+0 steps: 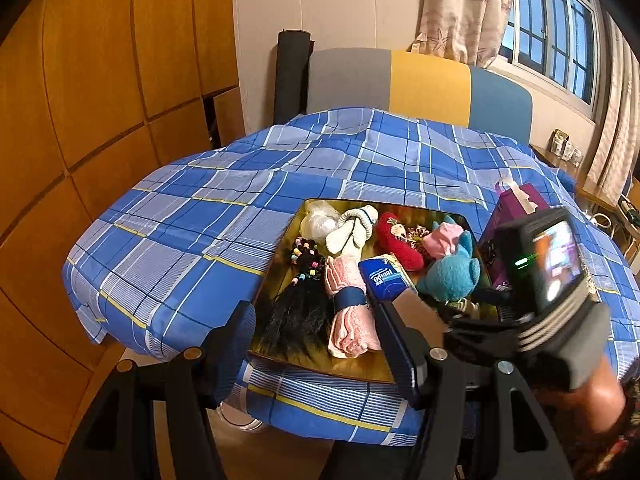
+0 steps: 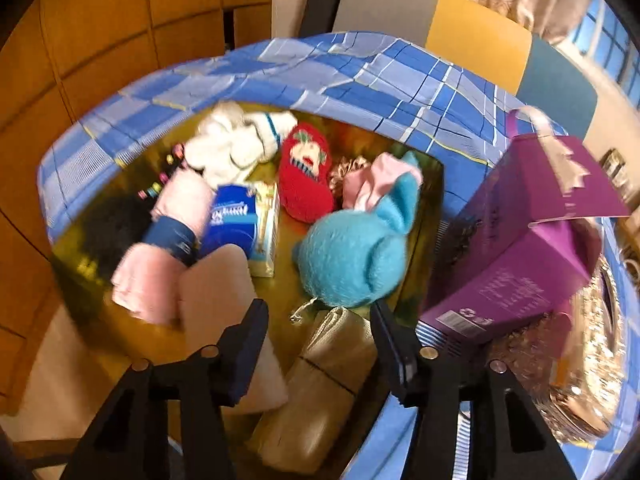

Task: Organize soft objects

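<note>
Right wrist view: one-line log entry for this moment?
scene: gold tray of soft items on plaid cloth | right hand-held gripper: open, over beige pouch | teal plush just beyond | purple box beside tray

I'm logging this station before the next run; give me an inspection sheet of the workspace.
Surface: blue plaid cloth over a table, gold tray on it.
Job's things: turquoise plush toy, red knitted slipper, banded pink towel roll, white socks, black beaded hair bundle, all on the tray.
Clutter: blue tissue pack, purple carton.
Grippers: left gripper open, empty; right gripper open over a beige mesh pouch.
Cables: nothing seen.
Surroundings: wood panelling, striped chair, curtained window.
</note>
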